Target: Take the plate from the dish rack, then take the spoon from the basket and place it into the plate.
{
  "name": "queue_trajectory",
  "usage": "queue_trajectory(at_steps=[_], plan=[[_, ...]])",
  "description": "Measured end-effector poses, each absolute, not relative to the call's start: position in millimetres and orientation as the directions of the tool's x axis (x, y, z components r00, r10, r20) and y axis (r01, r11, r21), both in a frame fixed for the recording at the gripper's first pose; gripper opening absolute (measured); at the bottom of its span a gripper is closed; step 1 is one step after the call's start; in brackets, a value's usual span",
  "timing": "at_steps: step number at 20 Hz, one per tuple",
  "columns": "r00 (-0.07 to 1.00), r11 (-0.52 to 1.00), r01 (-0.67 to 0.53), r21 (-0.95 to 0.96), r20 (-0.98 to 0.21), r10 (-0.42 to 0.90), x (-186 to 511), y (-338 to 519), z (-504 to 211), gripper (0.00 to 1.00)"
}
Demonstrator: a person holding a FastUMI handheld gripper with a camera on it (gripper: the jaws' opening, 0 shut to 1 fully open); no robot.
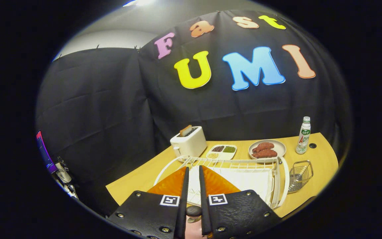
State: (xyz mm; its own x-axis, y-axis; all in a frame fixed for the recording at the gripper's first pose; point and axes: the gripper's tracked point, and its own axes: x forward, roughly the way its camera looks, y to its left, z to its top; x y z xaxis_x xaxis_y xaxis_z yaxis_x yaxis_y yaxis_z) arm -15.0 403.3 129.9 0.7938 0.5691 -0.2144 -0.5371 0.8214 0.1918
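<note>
i have the gripper (193, 172) over the near end of the rack (244, 179), fingers drawn close with only a slim gap between them. an orange plate (217, 184) shows on both sides of the fingers, standing at the rack's near end; i cannot tell whether both fingers press on it or merely sit in front of it. the rack is white wire with a white sheet lying on its floor.

just right of the rack sits a small wire basket (299, 176); i cannot make out the spoon in it.

beyond the rack, on the wooden table (131, 186), a white toaster (188, 142) stands with a slice of bread (185, 130) poking up from a slot. to its right lies a divided tray (222, 151) of grains, then a round dish (267, 149) with reddish-brown pieces on it, then an upright bottle (303, 135) near the table's far right corner.
</note>
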Motion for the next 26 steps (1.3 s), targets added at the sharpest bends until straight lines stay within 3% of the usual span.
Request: queue_trajectory(at_steps=[12, 19, 23, 26], plan=[[0.726, 0.786, -0.609, 0.107, -0.325, 0.607, -33.2, 458.6, 48.5, 0.18], [0.729, 0.777, -0.626, 0.063, -0.308, 0.612, -37.7, 463.0, 50.9, 0.18], [0.747, 0.794, -0.6, 0.093, -0.289, 0.598, -33.7, 453.6, 61.9, 0.25], [0.751, 0.797, -0.597, 0.093, -0.285, 0.596, -32.4, 447.2, 63.5, 0.25]])
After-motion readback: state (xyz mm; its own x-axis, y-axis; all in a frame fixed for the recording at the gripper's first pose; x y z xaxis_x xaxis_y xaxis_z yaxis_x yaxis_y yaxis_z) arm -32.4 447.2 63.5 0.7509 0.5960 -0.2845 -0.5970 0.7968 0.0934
